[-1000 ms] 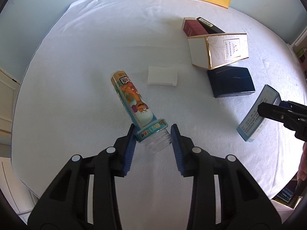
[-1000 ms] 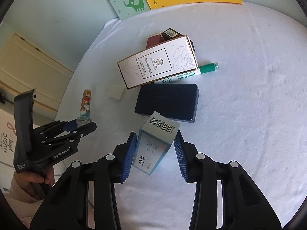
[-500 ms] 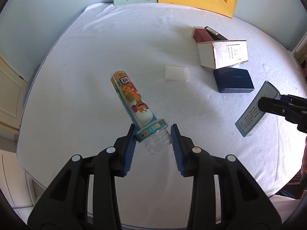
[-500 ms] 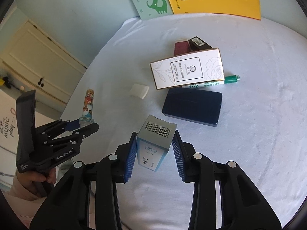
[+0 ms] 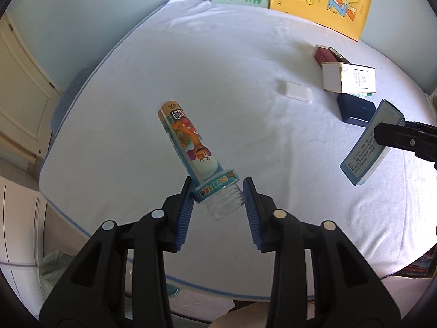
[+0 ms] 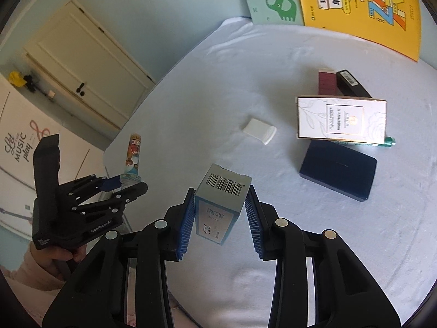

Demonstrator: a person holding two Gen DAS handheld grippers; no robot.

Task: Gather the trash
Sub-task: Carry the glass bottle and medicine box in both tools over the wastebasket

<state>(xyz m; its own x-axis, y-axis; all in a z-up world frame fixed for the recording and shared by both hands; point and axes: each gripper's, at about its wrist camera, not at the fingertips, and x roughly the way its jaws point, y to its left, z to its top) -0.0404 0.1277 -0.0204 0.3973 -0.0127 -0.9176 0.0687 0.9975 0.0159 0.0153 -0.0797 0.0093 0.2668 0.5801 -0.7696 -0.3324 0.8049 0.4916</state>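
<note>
My left gripper (image 5: 218,191) is shut on the neck end of an empty plastic bottle (image 5: 188,139) with a colourful cartoon label, held in the air above the white table (image 5: 136,87). My right gripper (image 6: 220,199) is shut on a small blue-and-white carton (image 6: 220,205) with a barcode on its end, also lifted above the table. The carton (image 5: 370,147) and the right gripper's fingers (image 5: 404,139) show at the right of the left wrist view. The bottle (image 6: 133,155) and left gripper (image 6: 120,188) show at the left of the right wrist view.
On the table lie a small white flat piece (image 6: 259,131), a white-and-gold box (image 6: 341,117), a dark navy box (image 6: 338,169), a maroon box (image 6: 326,82), a black box (image 6: 352,82) and a green marker (image 6: 389,140). Children's books (image 6: 355,2) lean on the back wall. A door (image 6: 82,63) is at left.
Both grippers have risen and drawn back from the table with the bottle and the carton still held. The table objects look smaller and farther away.
</note>
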